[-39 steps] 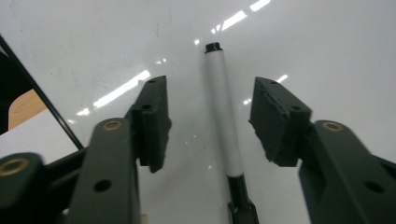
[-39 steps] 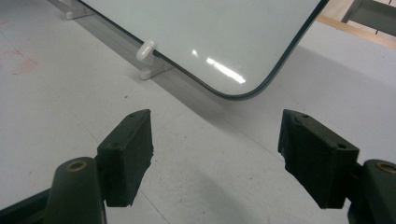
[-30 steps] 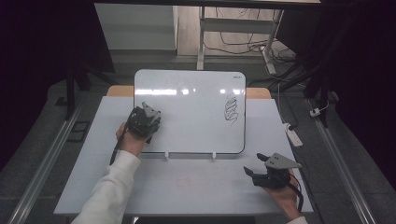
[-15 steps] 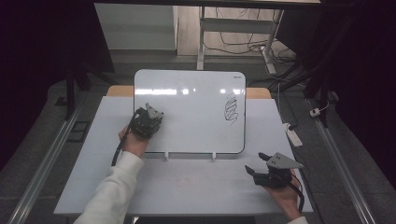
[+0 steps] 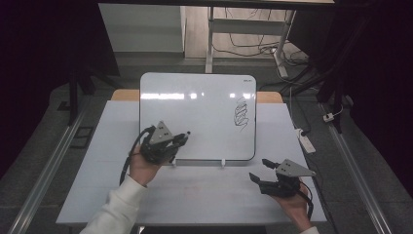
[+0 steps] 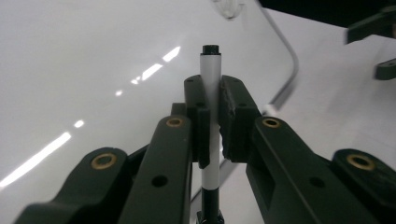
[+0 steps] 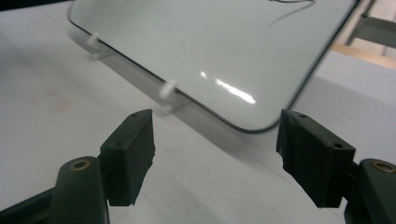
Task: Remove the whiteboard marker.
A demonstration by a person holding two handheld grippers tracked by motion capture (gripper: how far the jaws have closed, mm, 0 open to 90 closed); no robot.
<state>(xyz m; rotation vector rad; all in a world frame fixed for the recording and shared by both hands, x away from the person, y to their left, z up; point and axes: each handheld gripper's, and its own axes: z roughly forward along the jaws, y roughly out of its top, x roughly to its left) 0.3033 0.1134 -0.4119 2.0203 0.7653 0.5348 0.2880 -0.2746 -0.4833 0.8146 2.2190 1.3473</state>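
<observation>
A whiteboard (image 5: 195,117) leans on small white feet on the pale table (image 5: 204,200), with a black scribble (image 5: 241,114) at its right side. My left gripper (image 5: 179,139) is at the board's lower left corner, shut on a white marker (image 6: 209,70) with black ends. The marker (image 5: 185,134) points right across the board. In the left gripper view my left gripper (image 6: 212,107) pinches the barrel between both pads. My right gripper (image 5: 259,169) rests low near the table's front right, open with nothing between its pads. In the right gripper view my right gripper (image 7: 215,149) faces the whiteboard (image 7: 210,42).
A white power strip (image 5: 304,141) lies at the table's right edge. The board's white feet (image 7: 166,91) stick out toward me. Behind the table stand a desk frame (image 5: 210,39) and loose cables on the floor. Metal rails run along both sides.
My left hand has shifted right and toward me, from the board's left edge to its lower left corner, with the marker now pointing right. The right hand has stayed put.
</observation>
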